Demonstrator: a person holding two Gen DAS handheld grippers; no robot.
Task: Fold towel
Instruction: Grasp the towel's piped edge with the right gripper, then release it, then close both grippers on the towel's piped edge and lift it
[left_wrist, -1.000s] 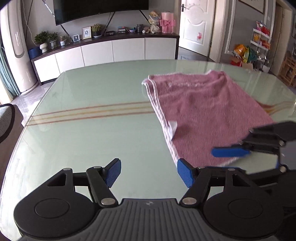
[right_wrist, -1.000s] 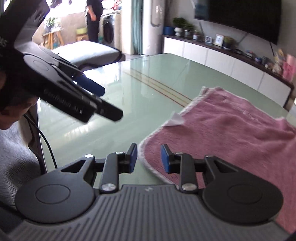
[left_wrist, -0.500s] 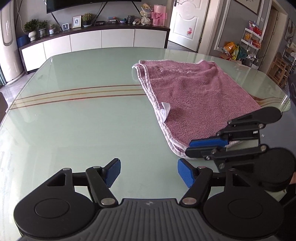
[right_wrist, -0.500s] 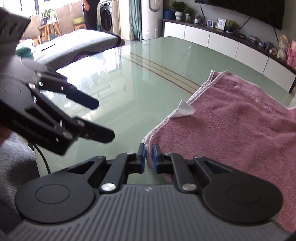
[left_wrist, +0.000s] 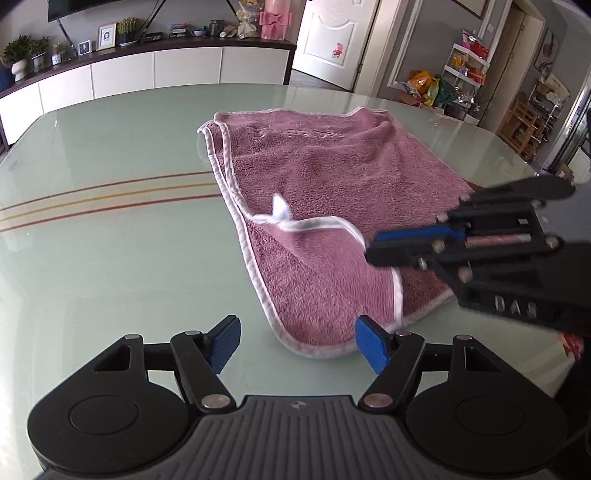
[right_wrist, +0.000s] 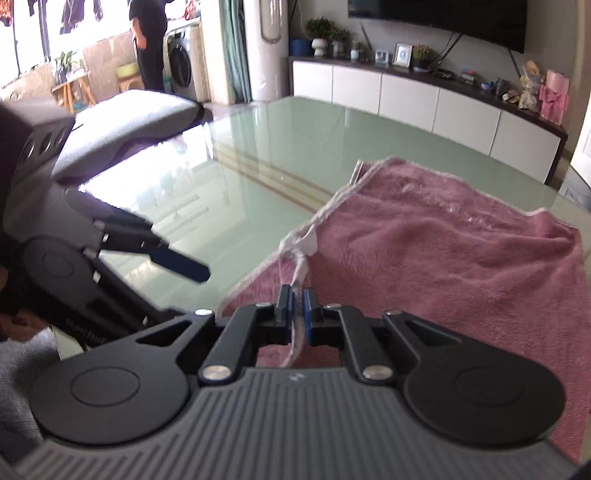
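Note:
A pink towel (left_wrist: 332, 192) with a white hem lies on the glass table (left_wrist: 110, 258). Its near corner is lifted off the lower layer, and a small white label (left_wrist: 280, 210) sticks up from the hem. My right gripper (right_wrist: 297, 306) is shut on that raised hem, with cloth hanging between its blue pads; from the left wrist view the right gripper (left_wrist: 373, 245) comes in from the right above the towel (right_wrist: 443, 251). My left gripper (left_wrist: 297, 345) hovers open just short of the towel's near edge, with nothing between its fingers. The left gripper (right_wrist: 177, 264) also shows at the left of the right wrist view.
A long white sideboard (left_wrist: 147, 74) with plants and frames stands beyond the table's far edge. A grey padded chair (right_wrist: 129, 125) sits off the table's left side. A person (right_wrist: 147, 40) stands far back by a washing machine. Red and yellow stripes (left_wrist: 103, 199) cross the glass.
My right gripper has shut on the towel's near hem and lifted the corner up and back over the towel. My left gripper stayed open and drew closer to the near edge.

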